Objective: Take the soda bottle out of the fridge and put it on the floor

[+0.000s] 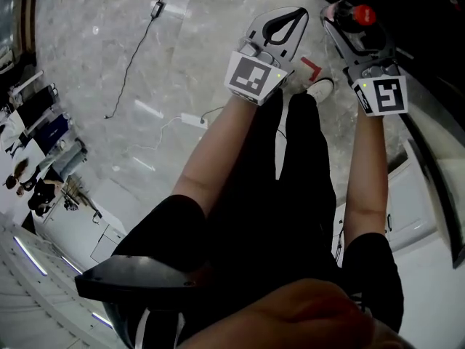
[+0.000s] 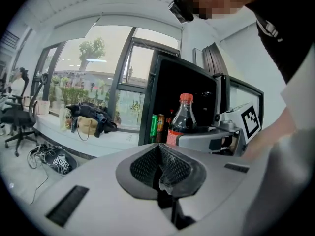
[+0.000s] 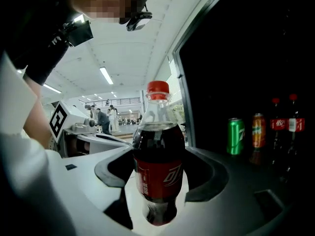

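The soda bottle (image 3: 158, 161) is dark cola with a red cap and a red label. It stands upright between the jaws of my right gripper (image 3: 160, 178), which is shut on its lower body. In the head view the right gripper (image 1: 347, 27) holds the bottle (image 1: 361, 14) up at the top right, at the edge of the dark open fridge (image 1: 436, 57). My left gripper (image 1: 289, 19) hangs just left of it, shut with nothing in it. From the left gripper view the bottle (image 2: 181, 122) shows in front of the fridge opening (image 2: 192, 97), above the left gripper's (image 2: 160, 173) closed mesh pads.
Inside the fridge stand a green can (image 3: 236, 135), an orange can (image 3: 258, 130) and two more cola bottles (image 3: 279, 127). The pale marble floor (image 1: 182, 42) carries a cable with a power strip (image 1: 193, 120) and a red tape mark (image 1: 311, 67). The person's legs and white shoe (image 1: 320, 88) stand below the grippers.
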